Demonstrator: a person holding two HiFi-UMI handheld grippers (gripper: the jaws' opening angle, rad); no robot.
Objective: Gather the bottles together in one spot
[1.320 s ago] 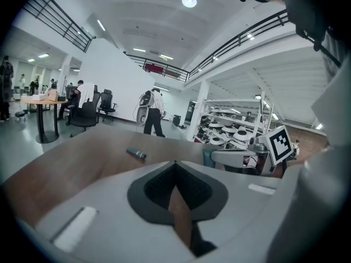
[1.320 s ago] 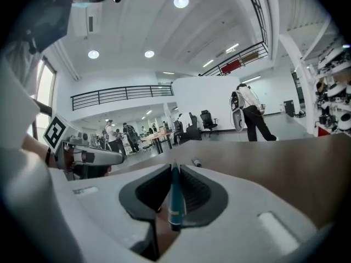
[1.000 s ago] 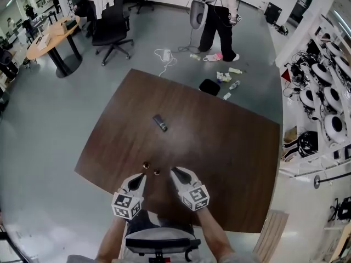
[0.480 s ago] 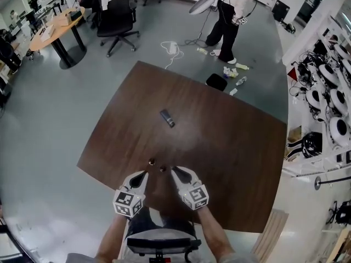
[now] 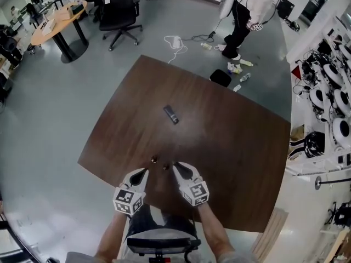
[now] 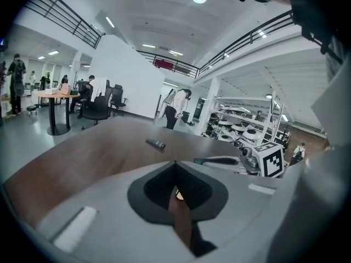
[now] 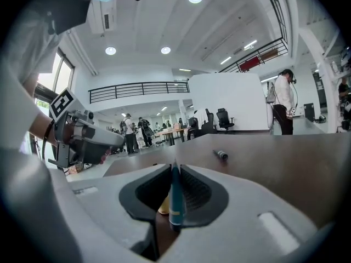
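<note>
Jaws of your right gripper [image 7: 174, 167] pinch a slim teal bottle [image 7: 175, 201] upright, low over the table [image 5: 230, 147], probably so you can stand it beside the small gold-topped bottle [image 5: 154, 159] and the second small bottle [image 5: 165, 167] near you (the gathering spot, I judge). Your left gripper [image 6: 175, 164] has its jaws pressed together, empty, the gold-topped one just beyond them. A dark bottle [image 5: 171, 114] lies farther off, mid-table

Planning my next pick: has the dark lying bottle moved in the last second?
No. The dark bottle lies equally far from the far corner of the table; only the view shifted.
</note>
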